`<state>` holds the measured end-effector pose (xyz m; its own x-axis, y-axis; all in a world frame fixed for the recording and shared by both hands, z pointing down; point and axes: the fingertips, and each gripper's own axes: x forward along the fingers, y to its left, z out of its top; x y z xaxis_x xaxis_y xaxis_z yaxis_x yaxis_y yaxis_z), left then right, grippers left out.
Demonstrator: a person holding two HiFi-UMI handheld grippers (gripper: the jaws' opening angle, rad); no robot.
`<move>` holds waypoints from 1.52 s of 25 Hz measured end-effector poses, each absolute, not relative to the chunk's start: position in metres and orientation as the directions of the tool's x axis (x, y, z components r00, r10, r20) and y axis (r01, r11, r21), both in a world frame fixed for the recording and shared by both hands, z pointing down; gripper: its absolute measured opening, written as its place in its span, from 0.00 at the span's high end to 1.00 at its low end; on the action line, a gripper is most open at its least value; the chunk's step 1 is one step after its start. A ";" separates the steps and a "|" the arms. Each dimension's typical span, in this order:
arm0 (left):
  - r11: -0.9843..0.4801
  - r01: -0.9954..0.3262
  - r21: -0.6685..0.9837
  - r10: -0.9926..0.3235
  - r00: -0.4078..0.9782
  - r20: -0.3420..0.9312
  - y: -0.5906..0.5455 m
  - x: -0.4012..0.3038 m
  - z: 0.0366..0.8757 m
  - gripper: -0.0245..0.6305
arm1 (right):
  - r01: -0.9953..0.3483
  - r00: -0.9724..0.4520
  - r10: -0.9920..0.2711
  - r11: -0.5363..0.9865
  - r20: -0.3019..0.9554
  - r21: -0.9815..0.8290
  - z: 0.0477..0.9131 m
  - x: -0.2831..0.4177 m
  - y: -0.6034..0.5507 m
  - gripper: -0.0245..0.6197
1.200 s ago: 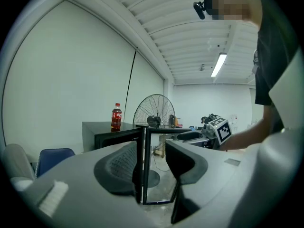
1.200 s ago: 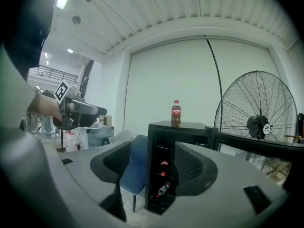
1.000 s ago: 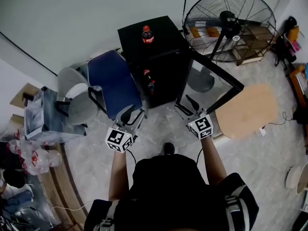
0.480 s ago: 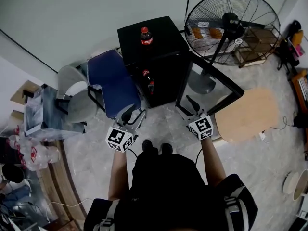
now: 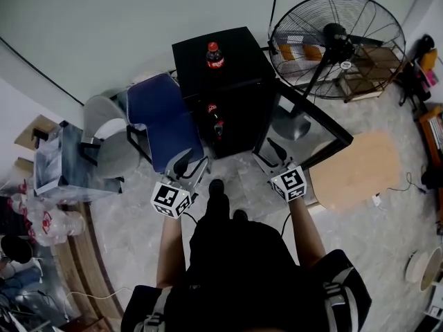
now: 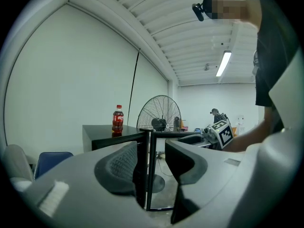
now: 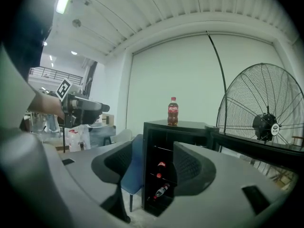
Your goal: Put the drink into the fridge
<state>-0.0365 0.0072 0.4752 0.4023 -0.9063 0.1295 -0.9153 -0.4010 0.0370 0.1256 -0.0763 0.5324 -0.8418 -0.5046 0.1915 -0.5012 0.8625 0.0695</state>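
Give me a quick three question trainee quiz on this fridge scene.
1. True or false: the door of the black fridge is shut.
2. In the head view, what stands to the right of the fridge? A a floor fan; B a ladder; C a bin.
3. Where does the cola bottle not yet in the fridge stand?
Key: 1 false, the door stands open; 2 A; 3 upright on the fridge's top.

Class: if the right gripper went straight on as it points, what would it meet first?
Likely the black fridge, at its open shelves holding bottles. Nothing stands between the right gripper's jaws, open though just closing slightly; depth is uncertain.
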 end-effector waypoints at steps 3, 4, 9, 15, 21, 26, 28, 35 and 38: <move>-0.404 -0.914 0.045 -0.905 0.406 0.125 0.000 -0.043 0.476 0.68 | -0.500 -0.839 -0.504 0.863 0.204 0.076 0.531 0.119 -0.081 0.54; -0.405 -0.913 0.047 -0.905 0.407 0.121 -0.003 -0.046 0.476 0.68 | -0.499 -0.839 -0.504 0.863 0.205 0.079 0.529 0.115 -0.084 0.54; -0.421 -0.905 0.053 -0.899 0.425 0.110 -0.023 -0.061 0.476 0.68 | -0.516 -0.824 -0.530 0.848 0.199 0.122 0.523 0.099 -0.106 0.57; -0.442 -0.895 0.059 -0.890 0.446 0.097 -0.054 -0.082 0.472 0.68 | -0.531 -0.808 -0.547 0.837 0.217 0.134 0.518 0.081 -0.131 0.58; -0.456 -0.887 0.067 -0.883 0.461 0.089 -0.086 -0.107 0.471 0.68 | -0.542 -0.804 -0.562 0.827 0.192 0.151 0.504 0.056 -0.163 0.59; -0.476 -0.876 0.072 -0.872 0.481 0.092 -0.109 -0.125 0.472 0.69 | -0.555 -0.792 -0.578 0.816 0.197 0.160 0.499 0.039 -0.183 0.59; -0.485 -0.871 0.075 -0.866 0.491 0.092 -0.117 -0.134 0.473 0.69 | -0.563 -0.785 -0.585 0.811 0.204 0.161 0.501 0.034 -0.189 0.59; -0.525 -0.848 0.072 -0.843 0.530 0.091 -0.146 -0.156 0.474 0.69 | -0.589 -0.767 -0.614 0.789 0.186 0.174 0.491 0.014 -0.211 0.59; -0.548 -0.834 0.070 -0.829 0.552 0.087 -0.160 -0.163 0.474 0.69 | -0.600 -0.758 -0.626 0.780 0.186 0.181 0.484 0.005 -0.221 0.59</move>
<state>-0.1626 -0.1596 0.4741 0.5519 -0.8294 0.0872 -0.8339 -0.5475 0.0698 0.0051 -0.2214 0.4838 -0.7575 -0.6257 0.1861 -0.5996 0.7797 0.1805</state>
